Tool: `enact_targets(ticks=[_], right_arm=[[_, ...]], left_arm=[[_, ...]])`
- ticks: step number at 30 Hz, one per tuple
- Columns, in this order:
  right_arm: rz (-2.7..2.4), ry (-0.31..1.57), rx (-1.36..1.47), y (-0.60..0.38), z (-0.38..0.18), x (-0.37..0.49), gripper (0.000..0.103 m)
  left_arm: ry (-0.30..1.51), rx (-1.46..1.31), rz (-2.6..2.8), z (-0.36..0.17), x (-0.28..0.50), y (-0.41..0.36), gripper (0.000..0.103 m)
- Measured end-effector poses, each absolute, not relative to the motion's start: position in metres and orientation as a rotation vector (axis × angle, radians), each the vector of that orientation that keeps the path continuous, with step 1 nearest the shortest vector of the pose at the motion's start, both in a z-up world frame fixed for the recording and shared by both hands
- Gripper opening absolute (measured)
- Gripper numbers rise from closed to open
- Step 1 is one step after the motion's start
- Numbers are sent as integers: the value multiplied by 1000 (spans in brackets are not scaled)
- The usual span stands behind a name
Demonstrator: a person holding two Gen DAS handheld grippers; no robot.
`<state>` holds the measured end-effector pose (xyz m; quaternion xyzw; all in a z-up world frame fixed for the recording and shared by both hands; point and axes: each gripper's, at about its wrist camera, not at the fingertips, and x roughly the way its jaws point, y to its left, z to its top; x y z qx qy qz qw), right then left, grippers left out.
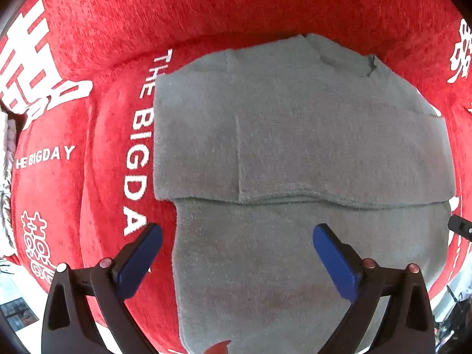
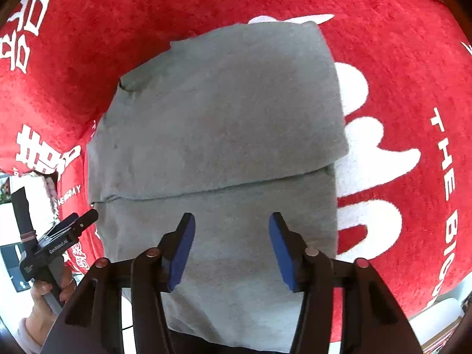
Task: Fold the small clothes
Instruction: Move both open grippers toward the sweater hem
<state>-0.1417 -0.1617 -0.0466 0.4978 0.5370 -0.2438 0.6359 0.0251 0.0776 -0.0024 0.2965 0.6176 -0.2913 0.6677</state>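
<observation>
A grey garment (image 1: 295,147) lies folded on a red cloth (image 1: 206,8) printed with white letters. Its upper layer ends in a straight edge across the middle, with a lower layer showing below. My left gripper (image 1: 237,230) hangs over that lower layer, open wide, with nothing between its blue pads (image 1: 141,262). In the right wrist view the same grey garment (image 2: 221,118) fills the centre. My right gripper (image 2: 231,218) is open above its near part, blue pads (image 2: 183,253) apart and not pressing the fabric. The left gripper (image 2: 76,221) shows at the far left, held by a hand (image 2: 44,301).
The red cloth (image 2: 398,59) spreads around the garment on all sides. White surfaces and small objects (image 2: 17,253) sit beyond the cloth's left edge. The tip of the other gripper (image 1: 460,227) pokes in at the right edge of the left wrist view.
</observation>
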Motion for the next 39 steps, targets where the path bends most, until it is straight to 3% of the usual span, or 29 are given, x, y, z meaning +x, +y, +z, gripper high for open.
enact_targets(ticks=[3,12,24,31,39], right_arm=[[-541,1231,1153,-157,-49,-140,59],[-490,1172,1104,-149,-34,-138,77],[-443,1244,1156,-138,-53,-147,77],[-415,1182,1246,-117,-65,-164,85],[-423,1179,1370,-71,-77,-202,85]], left_arm=[[1405,656,-648,-3,25,79,102],[1420,648,-628,-7,24,87,102],[1461,588,-619,-13,9,114,102],[1476,616,-658,-15,0,147,102],[1559,607,-783,-20,-21,199,102]])
